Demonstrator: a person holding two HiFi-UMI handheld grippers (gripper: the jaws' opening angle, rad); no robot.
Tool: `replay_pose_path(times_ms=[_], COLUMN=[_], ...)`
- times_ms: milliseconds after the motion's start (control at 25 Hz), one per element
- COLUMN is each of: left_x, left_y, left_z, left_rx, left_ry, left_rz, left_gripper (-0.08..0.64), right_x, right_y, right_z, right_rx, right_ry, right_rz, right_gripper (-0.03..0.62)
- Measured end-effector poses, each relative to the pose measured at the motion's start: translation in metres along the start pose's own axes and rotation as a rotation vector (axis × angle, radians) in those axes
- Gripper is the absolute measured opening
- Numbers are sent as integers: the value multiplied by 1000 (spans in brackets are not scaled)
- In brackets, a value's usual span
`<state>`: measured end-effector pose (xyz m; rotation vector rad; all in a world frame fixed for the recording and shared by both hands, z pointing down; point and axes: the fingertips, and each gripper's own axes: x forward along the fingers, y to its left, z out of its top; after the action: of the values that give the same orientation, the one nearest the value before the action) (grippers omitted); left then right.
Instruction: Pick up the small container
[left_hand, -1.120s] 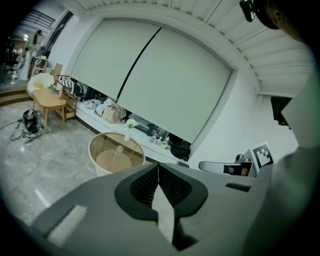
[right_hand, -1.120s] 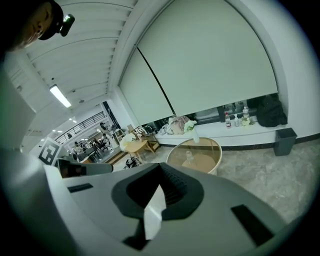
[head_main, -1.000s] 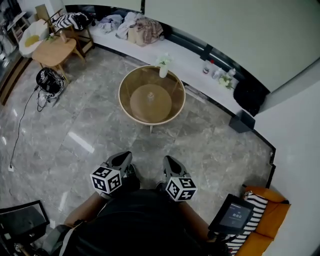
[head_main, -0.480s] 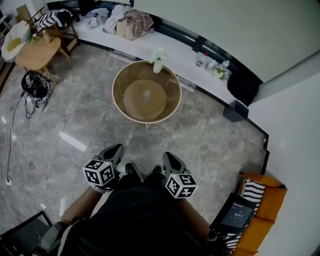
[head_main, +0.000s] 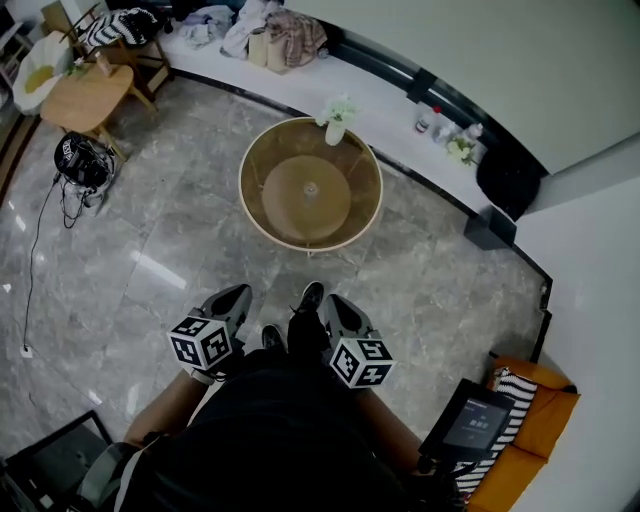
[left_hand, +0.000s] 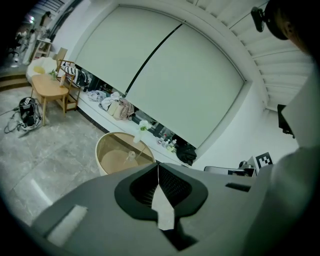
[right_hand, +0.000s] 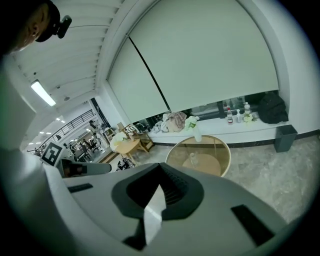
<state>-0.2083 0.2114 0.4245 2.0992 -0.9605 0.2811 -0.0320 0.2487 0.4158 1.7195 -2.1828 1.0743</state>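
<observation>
A small clear container (head_main: 311, 188) stands in the middle of a round glass-topped table (head_main: 262, 205), some way ahead on the floor. It also shows in the left gripper view, container (left_hand: 131, 156), and in the right gripper view, container (right_hand: 193, 159). A white vase with flowers (head_main: 337, 127) stands at the table's far rim. My left gripper (head_main: 238, 293) and right gripper (head_main: 333, 300) are held side by side close to my body, well short of the table. Both are shut with nothing between the jaws, as the left gripper (left_hand: 158, 164) and right gripper (right_hand: 161, 167) views show.
A white ledge (head_main: 385, 100) runs along the window with bottles, clothes and a black bag (head_main: 503, 178). A wooden side table (head_main: 85, 97) and a dark helmet (head_main: 80, 160) with a cable are at the left. An orange seat (head_main: 520, 455) with a tablet is at lower right.
The person has stepped toward the round table; a black shoe now shows between the grippers. Both grippers have come forward with the body and stayed shut.
</observation>
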Motion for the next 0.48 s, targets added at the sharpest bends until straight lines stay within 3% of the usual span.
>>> replay_pose_path(times_ms=[200,480], left_x=[16,67], left_y=[21,4], left_z=[24,66], left_rx=[-25,-23], left_ry=[-13,-24], left_rz=[73,81], left_gripper=[3,3], right_x=[39,75], right_y=[-3,-31], right_z=[25,63], right_rx=[-2,36], right_ry=[19,35], right_rz=[73,120], right_gripper=[6,6])
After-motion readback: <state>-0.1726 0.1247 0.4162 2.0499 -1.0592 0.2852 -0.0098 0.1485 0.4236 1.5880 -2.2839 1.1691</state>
